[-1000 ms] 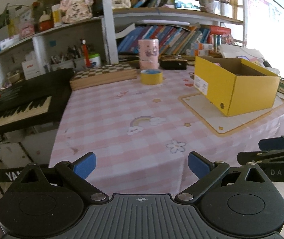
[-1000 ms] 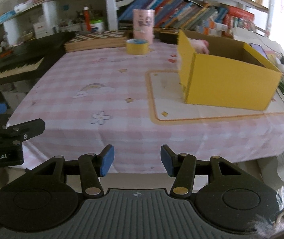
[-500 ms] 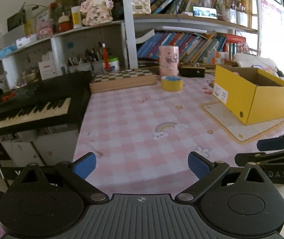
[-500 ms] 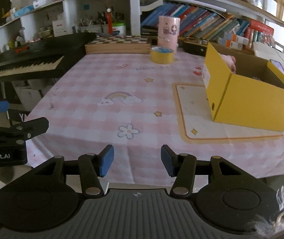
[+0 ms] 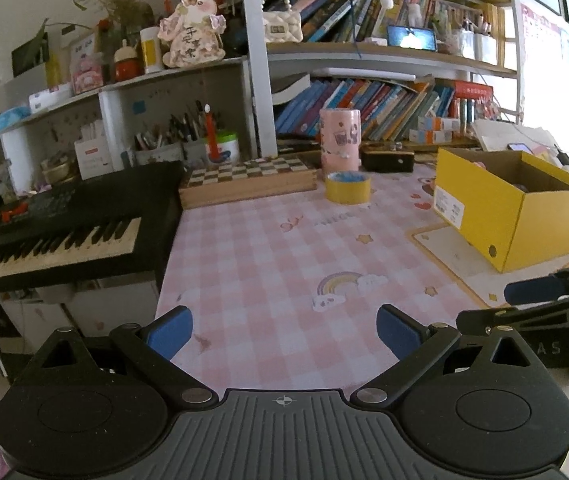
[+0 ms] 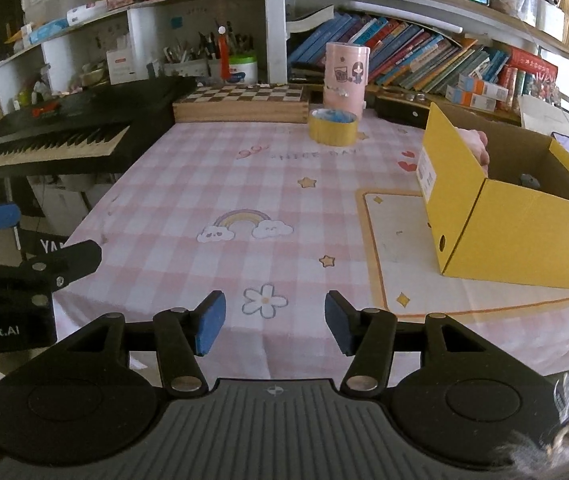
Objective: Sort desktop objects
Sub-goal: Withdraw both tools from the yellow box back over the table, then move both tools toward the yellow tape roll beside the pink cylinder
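A: Where do we stand? Our left hand-held gripper [image 5: 282, 330] has its blue pads spread wide with nothing between them, and our right hand-held gripper [image 6: 274, 328] is parted a little less, also holding nothing. Both hang off the near edge of the counter [image 6: 244, 184].

B: And what we have to sort is far away. The yellow tape roll [image 6: 333, 127] lies at twelve o'clock near the far edge, touching or just in front of the pink canister [image 6: 346, 74]. The yellow cardboard box [image 6: 516, 224] sits at two o'clock on its mat, with something pink and a small grey item inside.

A: What could go wrong, we reckon?

B: Reaching for the tape, we could nudge the canister and tip it, they sit so close. The roll is broad; the right gripper's narrower gap may push it rather than straddle it. Carrying it over, we could clip the box's tall near wall.
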{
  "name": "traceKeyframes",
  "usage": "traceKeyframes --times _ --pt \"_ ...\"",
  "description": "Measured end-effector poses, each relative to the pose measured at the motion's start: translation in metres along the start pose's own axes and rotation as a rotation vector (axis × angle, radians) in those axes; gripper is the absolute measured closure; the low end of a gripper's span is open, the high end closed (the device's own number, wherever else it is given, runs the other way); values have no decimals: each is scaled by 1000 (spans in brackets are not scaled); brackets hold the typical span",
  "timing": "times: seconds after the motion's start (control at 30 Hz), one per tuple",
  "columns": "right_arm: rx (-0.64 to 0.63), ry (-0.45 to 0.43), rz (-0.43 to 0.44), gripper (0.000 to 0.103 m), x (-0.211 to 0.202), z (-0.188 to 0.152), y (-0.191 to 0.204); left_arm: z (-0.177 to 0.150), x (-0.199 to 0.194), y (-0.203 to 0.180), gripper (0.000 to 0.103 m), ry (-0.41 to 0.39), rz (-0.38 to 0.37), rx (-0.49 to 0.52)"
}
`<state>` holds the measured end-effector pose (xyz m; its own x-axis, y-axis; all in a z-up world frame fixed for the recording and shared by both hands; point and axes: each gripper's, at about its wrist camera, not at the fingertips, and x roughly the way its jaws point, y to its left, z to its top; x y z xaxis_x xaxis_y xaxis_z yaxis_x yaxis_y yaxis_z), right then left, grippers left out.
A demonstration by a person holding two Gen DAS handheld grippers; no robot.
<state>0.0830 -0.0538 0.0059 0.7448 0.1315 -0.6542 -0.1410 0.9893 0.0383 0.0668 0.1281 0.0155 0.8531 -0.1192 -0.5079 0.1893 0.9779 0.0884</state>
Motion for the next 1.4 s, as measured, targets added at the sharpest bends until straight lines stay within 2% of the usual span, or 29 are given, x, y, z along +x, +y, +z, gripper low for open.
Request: traceKeyframes --times 0.47,0.87,1.4 --pt "36 15 -8 47 35 29 -29 27 48 -8 3 19 -15 -10" --pt "40 13 8 46 76 75 -65 63 98 -21 3 30 12 -27" --pt "31 -27 42 42 141 150 -110 116 166 -30 3 14 86 -47"
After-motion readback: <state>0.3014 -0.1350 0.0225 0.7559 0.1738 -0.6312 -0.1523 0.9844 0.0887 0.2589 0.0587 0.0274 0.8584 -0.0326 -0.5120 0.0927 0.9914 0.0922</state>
